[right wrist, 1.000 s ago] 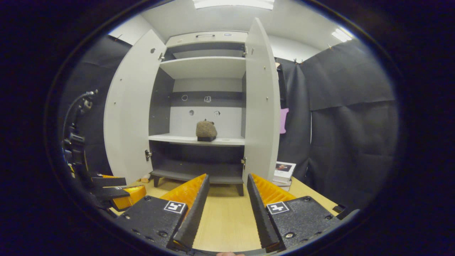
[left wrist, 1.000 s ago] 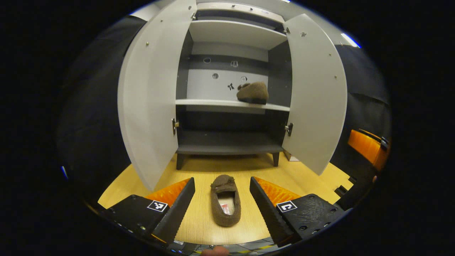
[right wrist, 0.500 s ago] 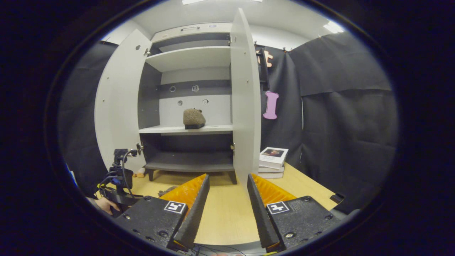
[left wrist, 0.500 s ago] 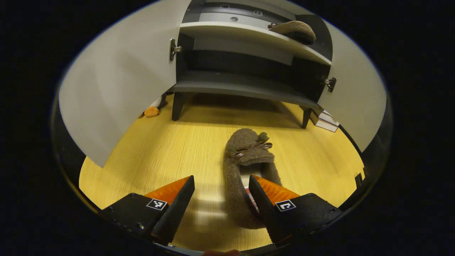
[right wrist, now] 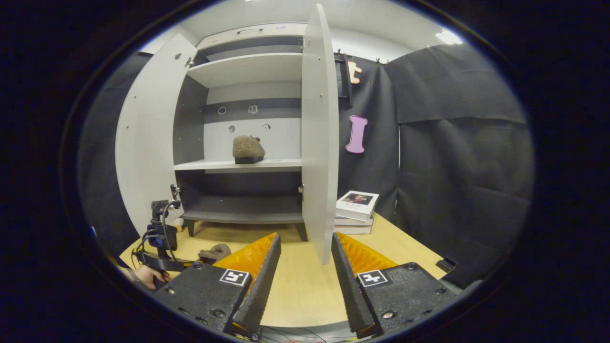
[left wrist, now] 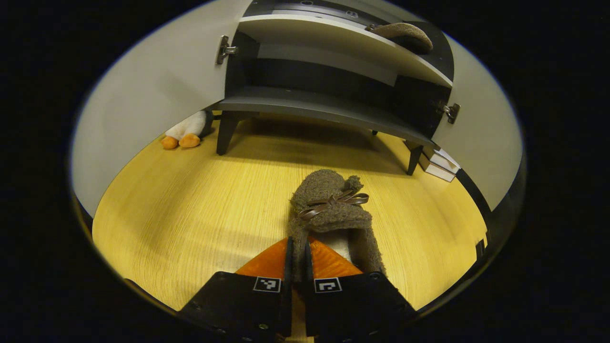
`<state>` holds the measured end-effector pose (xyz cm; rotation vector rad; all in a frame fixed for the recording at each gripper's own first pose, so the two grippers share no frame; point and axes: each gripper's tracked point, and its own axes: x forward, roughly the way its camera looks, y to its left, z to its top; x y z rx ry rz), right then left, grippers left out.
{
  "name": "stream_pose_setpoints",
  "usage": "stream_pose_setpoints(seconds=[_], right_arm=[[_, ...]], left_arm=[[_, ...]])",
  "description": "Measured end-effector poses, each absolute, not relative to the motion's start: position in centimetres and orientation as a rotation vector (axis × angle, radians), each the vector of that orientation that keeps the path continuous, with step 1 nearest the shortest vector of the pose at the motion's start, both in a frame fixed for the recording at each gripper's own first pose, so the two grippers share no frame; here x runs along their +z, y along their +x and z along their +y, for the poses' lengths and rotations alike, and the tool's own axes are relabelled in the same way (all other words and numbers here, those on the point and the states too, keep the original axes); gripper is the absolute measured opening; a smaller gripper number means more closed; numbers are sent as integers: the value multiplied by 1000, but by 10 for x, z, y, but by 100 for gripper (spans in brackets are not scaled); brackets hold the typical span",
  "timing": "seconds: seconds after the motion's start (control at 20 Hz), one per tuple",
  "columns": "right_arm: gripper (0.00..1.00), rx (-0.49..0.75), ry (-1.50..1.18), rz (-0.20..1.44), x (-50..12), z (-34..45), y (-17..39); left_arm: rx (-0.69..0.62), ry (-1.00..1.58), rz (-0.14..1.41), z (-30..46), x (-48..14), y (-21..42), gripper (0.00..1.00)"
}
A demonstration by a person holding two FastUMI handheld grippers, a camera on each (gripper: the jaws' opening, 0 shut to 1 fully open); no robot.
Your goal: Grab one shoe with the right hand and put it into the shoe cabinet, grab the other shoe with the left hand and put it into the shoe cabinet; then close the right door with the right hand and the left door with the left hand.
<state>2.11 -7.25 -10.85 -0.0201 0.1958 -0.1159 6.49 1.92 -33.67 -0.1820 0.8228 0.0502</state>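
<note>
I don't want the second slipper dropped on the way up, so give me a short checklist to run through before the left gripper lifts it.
1. Grip: the left gripper has both orange fingers closed on the side wall of the fuzzy brown slipper with a bow: ok.
2. Grip depth: only a thin fold of wall is pinched; whether it will hold is cannot tell.
3. Slipper rests on the pale wooden floor, not yet lifted: ok.
4. Cabinet's left door and right door stand open: ok.
5. White middle shelf has bare room beside the first brown slipper: ok.
6. The right gripper is open, holding nothing: ok.
</note>
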Motion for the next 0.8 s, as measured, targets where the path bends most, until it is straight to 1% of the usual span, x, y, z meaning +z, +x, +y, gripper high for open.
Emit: stream_pose_setpoints(seconds=[0.05, 0.1, 0.15, 0.2, 0.3, 0.35, 0.4, 0.6, 0.75, 0.8], right_arm=[[72, -108, -22, 197, -109, -70, 23], [72, -97, -22, 200, -111, -67, 24], [72, -85, -24, 204, -112, -64, 25], [69, -74, -26, 207, -113, -61, 26], [69, -56, -34, 205, -111, -56, 31], [72, -47, -38, 203, -111, -53, 32], [69, -39, -42, 203, -111, -51, 32], [69, -4, -46, 194, -109, -39, 33], [69, 22, -54, 188, -108, -33, 33], [72, 29, -57, 186, -106, -33, 33]], left_arm=[[56, -184, 832, 21, -338, 66, 22], [43, -197, 826, 18, -335, 66, 4], [55, -204, 824, 18, -330, 64, 1], [72, -198, 806, 20, -319, 63, 1], [100, -178, 749, 23, -280, 62, 1], [104, -172, 707, 25, -254, 66, 1], [104, -180, 665, 24, -229, 70, 1], [117, -241, 521, 23, -130, 104, 1], [143, -216, 416, 29, -69, 149, 1], [159, -221, 382, 31, -50, 164, 1]])
